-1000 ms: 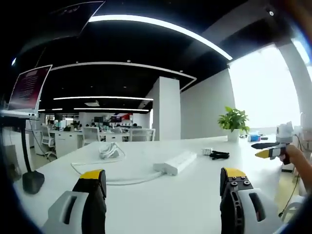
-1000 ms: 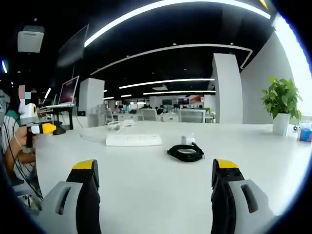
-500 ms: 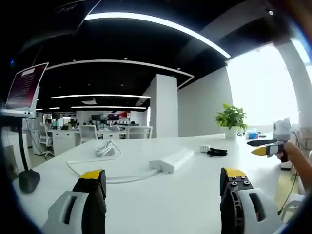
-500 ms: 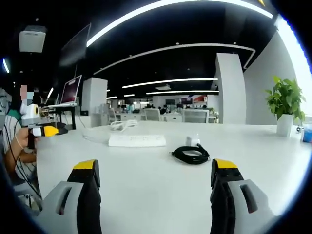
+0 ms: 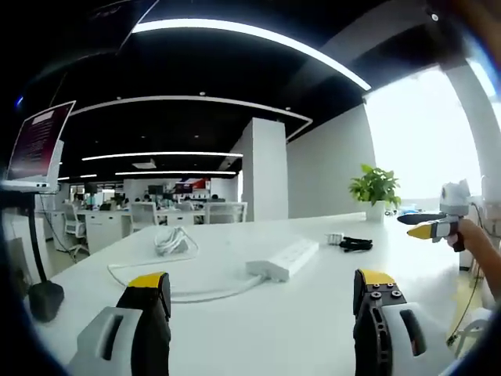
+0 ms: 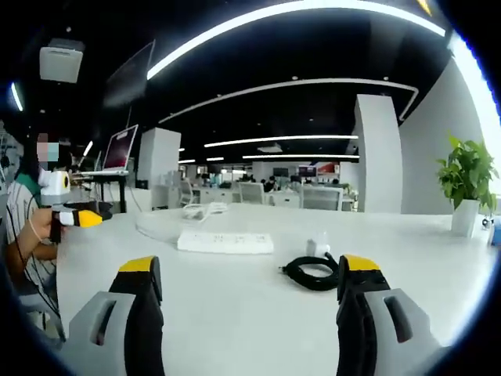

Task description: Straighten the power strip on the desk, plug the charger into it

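Note:
A white power strip (image 5: 283, 259) lies aslant on the white desk (image 5: 258, 329), its white cord looping left to a coiled bundle (image 5: 173, 240). In the right gripper view the power strip (image 6: 225, 242) sits mid-desk with the white charger (image 6: 316, 248) and its coiled black cable (image 6: 310, 274) just right of it. The charger with its cable (image 5: 347, 244) also lies beyond the strip in the left gripper view. My left gripper (image 5: 261, 291) is open above the near desk with nothing between its jaws. My right gripper (image 6: 246, 276) is open too, close to the black cable. Each gripper appears far off in the other's view.
A potted plant (image 5: 376, 193) stands at the desk's far edge (image 6: 465, 182). A laptop on a black stand (image 5: 35, 204) is at the left. A person's hand (image 6: 39, 227) holds the left gripper (image 6: 80, 217). Office desks and chairs fill the background.
The right gripper's camera has drifted forward and down, so the strip, charger and cable sit lower and nearer. The left gripper's view has shifted slightly. Nothing on the desk has moved.

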The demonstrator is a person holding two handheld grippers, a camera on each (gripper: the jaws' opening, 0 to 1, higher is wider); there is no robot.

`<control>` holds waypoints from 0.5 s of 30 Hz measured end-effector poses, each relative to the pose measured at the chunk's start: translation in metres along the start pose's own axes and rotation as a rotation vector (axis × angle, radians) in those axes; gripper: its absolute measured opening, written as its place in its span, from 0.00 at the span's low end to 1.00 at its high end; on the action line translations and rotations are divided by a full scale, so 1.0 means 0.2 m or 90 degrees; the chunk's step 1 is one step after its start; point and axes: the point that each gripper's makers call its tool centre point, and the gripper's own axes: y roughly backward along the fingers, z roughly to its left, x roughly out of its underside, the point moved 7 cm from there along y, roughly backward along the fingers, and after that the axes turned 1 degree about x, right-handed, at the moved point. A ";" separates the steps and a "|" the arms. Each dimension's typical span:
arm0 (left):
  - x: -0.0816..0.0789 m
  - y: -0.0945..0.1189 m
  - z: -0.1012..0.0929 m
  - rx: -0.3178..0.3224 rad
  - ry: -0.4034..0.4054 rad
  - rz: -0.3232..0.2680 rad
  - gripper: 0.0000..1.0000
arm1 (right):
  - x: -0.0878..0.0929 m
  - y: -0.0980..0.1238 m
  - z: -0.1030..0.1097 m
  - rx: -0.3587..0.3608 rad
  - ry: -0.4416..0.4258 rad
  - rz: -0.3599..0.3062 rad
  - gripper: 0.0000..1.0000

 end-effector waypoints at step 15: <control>-0.11 -0.16 -0.03 0.056 0.013 -0.038 0.97 | -0.15 -0.22 -0.03 -0.052 0.020 -0.020 0.90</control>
